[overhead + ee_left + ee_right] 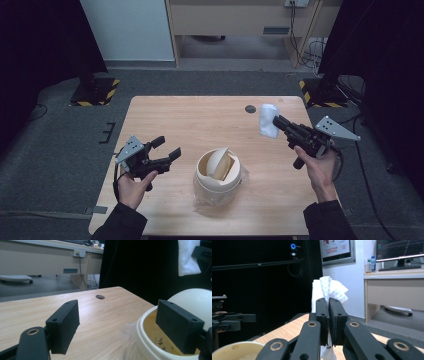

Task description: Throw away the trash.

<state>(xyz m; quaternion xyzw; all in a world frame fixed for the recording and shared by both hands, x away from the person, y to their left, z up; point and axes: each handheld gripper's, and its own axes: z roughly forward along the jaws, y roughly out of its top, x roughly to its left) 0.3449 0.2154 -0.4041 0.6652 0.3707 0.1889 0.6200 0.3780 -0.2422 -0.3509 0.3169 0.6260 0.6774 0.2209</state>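
White tissue [329, 291] pinched between closed right gripper [329, 322] jaws; left gripper [117, 325] wide open, empty.

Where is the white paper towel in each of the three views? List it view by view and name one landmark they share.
High view: the white paper towel is at the table's far right, pinched in the right gripper.
Left gripper view: top right corner, hanging against the dark backdrop.
Right gripper view: centre, sticking up above the shut jaws.
Shared landmark: the cream swing-lid bin, at the right edge in the left gripper view and bottom left in the right gripper view.
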